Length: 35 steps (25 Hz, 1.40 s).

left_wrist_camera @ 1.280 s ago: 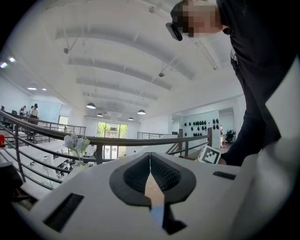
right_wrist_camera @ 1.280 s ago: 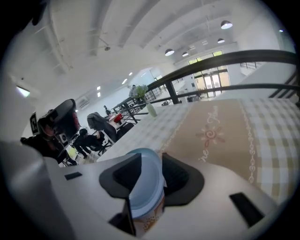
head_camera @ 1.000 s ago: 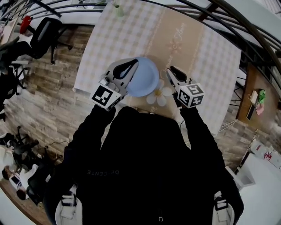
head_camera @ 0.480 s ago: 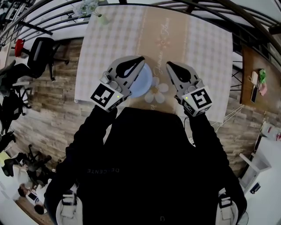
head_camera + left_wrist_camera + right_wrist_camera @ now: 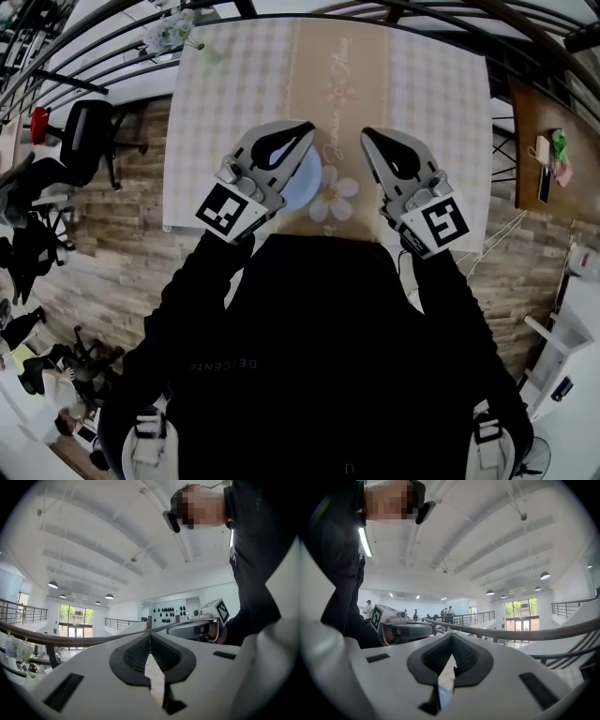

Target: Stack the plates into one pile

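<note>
Checked cloth with a beige runner down its middle covers the tabletop [image 5: 234,84], which stands on a wood-look floor in a big, bright hall with railings. Both pairs of tongs hang above the cloth, pointing away from the person. The left tongs [image 5: 305,127] are fully closed, the ribbed pads meeting tip to tip with nothing between them, as their own view shows [image 5: 150,637]. The right tongs [image 5: 368,134] are closed and empty as well [image 5: 451,637].

One pale blue plate [image 5: 307,178] lies on the cloth directly beneath the left tongs, which cover most of it, and down to the left of the right tongs. Just beside it, under the gap between the two pairs, is a white daisy shape [image 5: 336,199]; whether that is a mat or a print cannot be told. Round, plain and evenly coloured, the plate has a shallow dish and a smooth, slightly glossy face. Whether more plates sit under it cannot be made out.

It looks stiff and fairly light, probably glazed, so likely slick against the pads and apt to chip if dropped. The rim is the sensible place to grip, one jaw above the lip and one slid beneath it, at an edge clear of the daisy, since the flat face offers nothing to pinch
</note>
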Each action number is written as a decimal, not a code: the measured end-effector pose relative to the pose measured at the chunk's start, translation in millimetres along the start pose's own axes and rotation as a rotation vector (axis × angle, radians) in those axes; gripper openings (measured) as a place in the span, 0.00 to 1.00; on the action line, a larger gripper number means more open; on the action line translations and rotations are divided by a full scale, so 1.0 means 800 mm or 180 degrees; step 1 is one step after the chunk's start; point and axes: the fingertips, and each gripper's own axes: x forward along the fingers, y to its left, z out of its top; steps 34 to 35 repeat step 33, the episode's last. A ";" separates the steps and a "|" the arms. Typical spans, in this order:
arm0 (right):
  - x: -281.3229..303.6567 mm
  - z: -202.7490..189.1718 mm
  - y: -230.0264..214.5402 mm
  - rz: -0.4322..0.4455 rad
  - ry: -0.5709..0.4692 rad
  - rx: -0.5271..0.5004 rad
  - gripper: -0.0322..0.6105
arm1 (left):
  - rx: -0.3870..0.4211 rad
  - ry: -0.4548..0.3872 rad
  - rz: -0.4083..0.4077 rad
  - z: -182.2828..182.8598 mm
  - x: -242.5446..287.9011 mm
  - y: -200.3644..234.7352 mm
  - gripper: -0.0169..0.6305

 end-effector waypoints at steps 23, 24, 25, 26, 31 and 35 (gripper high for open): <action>0.001 0.002 0.003 -0.0005 -0.0046 0.0007 0.06 | 0.0130 0.0123 0.0023 -0.011 0.011 -0.009 0.06; 0.001 0.004 0.005 -0.0004 -0.0053 0.0018 0.06 | 0.0118 0.0115 0.0027 -0.010 0.010 -0.009 0.06; 0.002 0.005 0.007 -0.0006 -0.0057 0.0031 0.06 | 0.0114 0.0106 0.0029 -0.009 0.010 -0.009 0.06; 0.002 0.006 0.008 -0.0007 -0.0056 0.0040 0.06 | 0.0115 0.0099 0.0028 -0.009 0.009 -0.009 0.06; 0.001 0.002 0.007 -0.0015 -0.0015 0.0065 0.06 | 0.0047 0.0103 0.0031 -0.009 0.009 -0.008 0.06; 0.000 -0.001 0.006 -0.0022 0.0027 0.0066 0.06 | 0.0016 0.0090 0.0035 -0.007 0.009 -0.006 0.06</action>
